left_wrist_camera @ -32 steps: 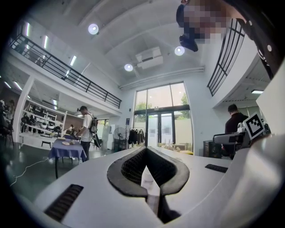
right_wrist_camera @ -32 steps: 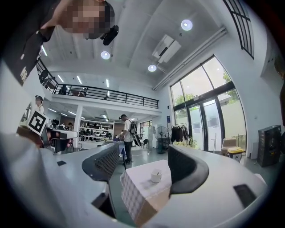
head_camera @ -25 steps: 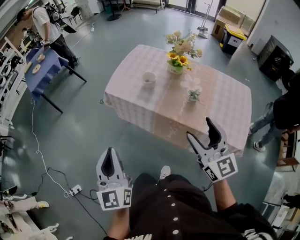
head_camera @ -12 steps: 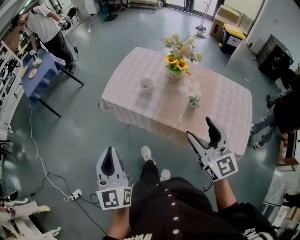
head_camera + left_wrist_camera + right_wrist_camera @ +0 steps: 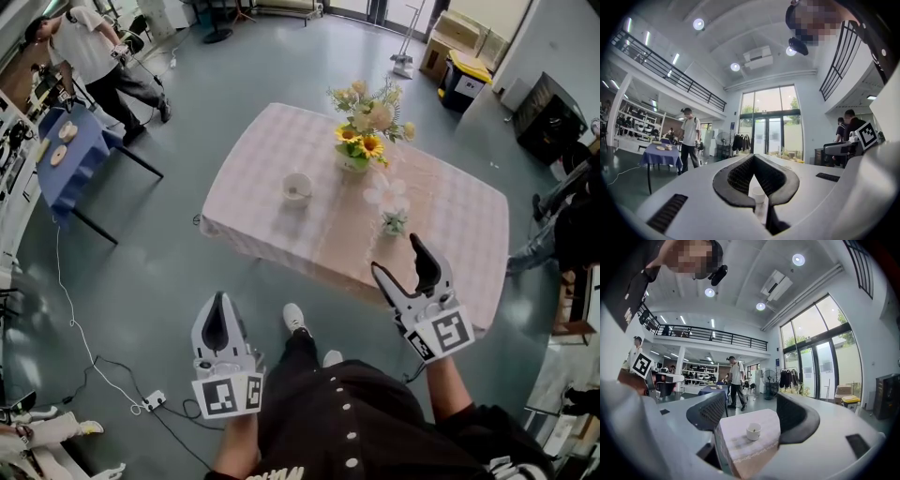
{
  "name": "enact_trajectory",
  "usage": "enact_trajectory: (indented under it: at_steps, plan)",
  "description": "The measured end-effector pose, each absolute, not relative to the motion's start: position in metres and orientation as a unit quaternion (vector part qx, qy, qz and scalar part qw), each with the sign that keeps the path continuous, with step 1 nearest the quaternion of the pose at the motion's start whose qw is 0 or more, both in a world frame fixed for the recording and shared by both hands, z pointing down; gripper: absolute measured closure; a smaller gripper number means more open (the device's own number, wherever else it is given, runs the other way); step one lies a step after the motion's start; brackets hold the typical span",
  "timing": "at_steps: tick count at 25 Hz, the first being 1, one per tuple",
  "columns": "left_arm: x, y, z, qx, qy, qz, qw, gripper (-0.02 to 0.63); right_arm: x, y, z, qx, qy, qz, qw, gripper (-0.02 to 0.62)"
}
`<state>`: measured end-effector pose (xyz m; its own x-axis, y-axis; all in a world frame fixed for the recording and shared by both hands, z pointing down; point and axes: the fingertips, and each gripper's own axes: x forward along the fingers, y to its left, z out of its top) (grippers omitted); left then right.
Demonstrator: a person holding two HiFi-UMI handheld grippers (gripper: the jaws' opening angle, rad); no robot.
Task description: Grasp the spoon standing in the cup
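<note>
— Where's the cup [image 5: 297, 187]?

— Well ahead of both grippers, on the table [image 5: 253, 202], toward its left side; the right gripper view frames it squarely between that gripper's jaws; the spoon is too small to make out, bar a dark fleck inside the cup.

— And the grippers?

— The right gripper [image 5: 395, 255] has its jaws spread wide, nothing between them but the distant cup, likely readied for the grasp; the left gripper [image 5: 220, 300] has its tips pressed together on nothing and is held low, probably idle.

— Anything in the way?

— A small vase [image 5: 392, 221] stands ahead of the right gripper and a sunflower vase [image 5: 353, 157] farther off, both to the right of the cup; I'd judge the line clear; the approach is not yet made.
</note>
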<state>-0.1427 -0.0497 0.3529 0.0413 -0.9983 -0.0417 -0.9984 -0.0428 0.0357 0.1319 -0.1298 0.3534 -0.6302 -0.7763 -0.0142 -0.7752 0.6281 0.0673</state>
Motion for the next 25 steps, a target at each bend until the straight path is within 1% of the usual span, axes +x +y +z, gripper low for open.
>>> enact_trajectory:
  at_steps: [14, 25]
  plan:
    - [-0.202, -0.166, 0.329, -0.728, 0.684, 0.038, 0.014, 0.589, 0.08, -0.242, 0.329, 0.443, -0.896, -0.026, -0.017, 0.27]
    - [-0.226, -0.234, 0.328, -0.751, 0.659, 0.04, 0.011, 0.589, 0.057, -0.295, 0.333, 0.463, -0.886, -0.033, -0.009, 0.27]
